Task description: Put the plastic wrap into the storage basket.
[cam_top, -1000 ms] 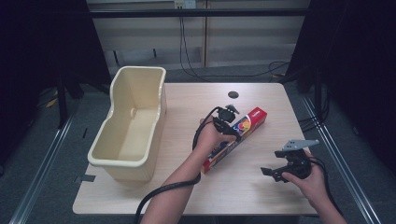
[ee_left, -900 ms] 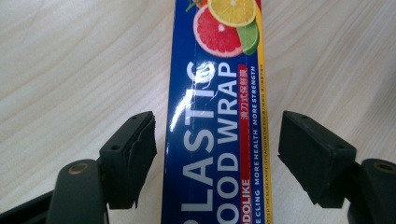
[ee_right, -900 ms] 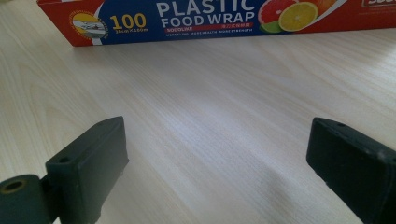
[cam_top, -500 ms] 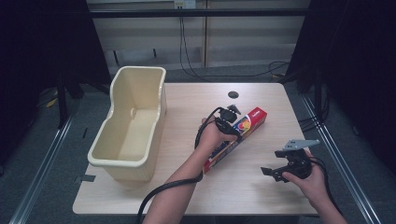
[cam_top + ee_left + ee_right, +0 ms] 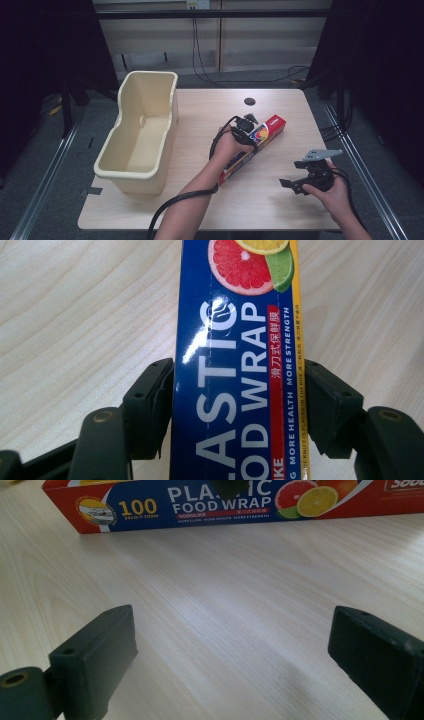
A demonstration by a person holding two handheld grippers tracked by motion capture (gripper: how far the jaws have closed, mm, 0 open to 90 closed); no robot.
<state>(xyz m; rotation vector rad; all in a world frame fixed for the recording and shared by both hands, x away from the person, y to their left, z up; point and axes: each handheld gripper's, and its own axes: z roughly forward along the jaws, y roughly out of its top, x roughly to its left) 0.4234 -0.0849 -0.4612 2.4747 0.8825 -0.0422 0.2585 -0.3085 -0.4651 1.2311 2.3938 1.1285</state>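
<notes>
Since the earlier frame your left gripper (image 5: 239, 405) has been closing; its jaws now clamp the long blue-and-red cardboard plastic-wrap box (image 5: 254, 146), lying mid-table right of the cream plastic tub (image 5: 131, 172). Grasp secured; lift possible. Your right gripper (image 5: 232, 665) gapes wide, holding nothing.

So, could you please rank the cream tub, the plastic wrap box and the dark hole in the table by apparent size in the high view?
1. cream tub
2. plastic wrap box
3. dark hole
</notes>
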